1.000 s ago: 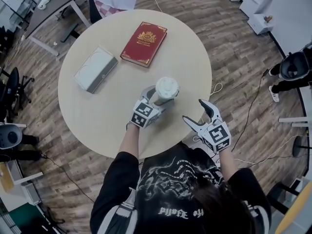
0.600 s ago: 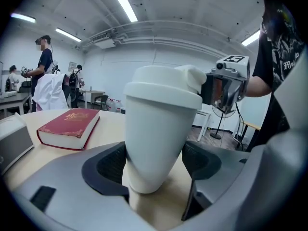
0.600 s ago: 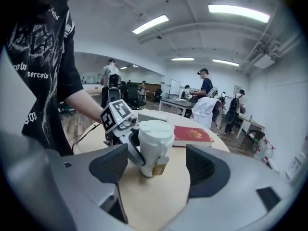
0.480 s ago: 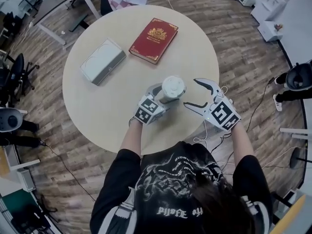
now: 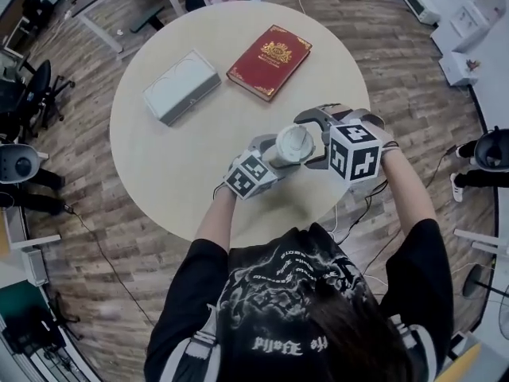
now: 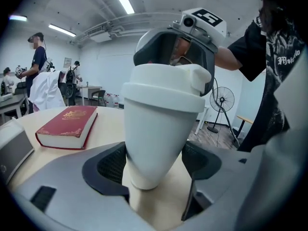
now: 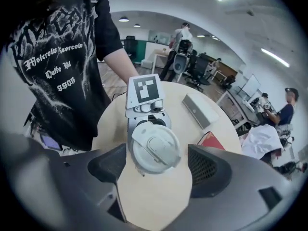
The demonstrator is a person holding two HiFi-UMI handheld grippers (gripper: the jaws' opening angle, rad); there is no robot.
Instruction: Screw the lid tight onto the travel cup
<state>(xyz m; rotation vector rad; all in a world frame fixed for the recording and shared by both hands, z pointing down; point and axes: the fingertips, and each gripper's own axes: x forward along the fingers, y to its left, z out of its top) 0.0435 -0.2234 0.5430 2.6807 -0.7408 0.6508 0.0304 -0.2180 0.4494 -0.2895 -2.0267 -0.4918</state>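
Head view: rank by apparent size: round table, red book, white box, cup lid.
1. round beige wooden table
2. red hardcover book and white rectangular box: look about alike, not ranked
3. white plastic travel-cup lid: smallest, even though it sits nearer the camera

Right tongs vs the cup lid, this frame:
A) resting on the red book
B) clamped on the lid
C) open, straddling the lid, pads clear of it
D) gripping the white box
C: in the right gripper view the right tongs stand open, having just opened further, with the lid of the travel cup between the pads and a gap on each side.
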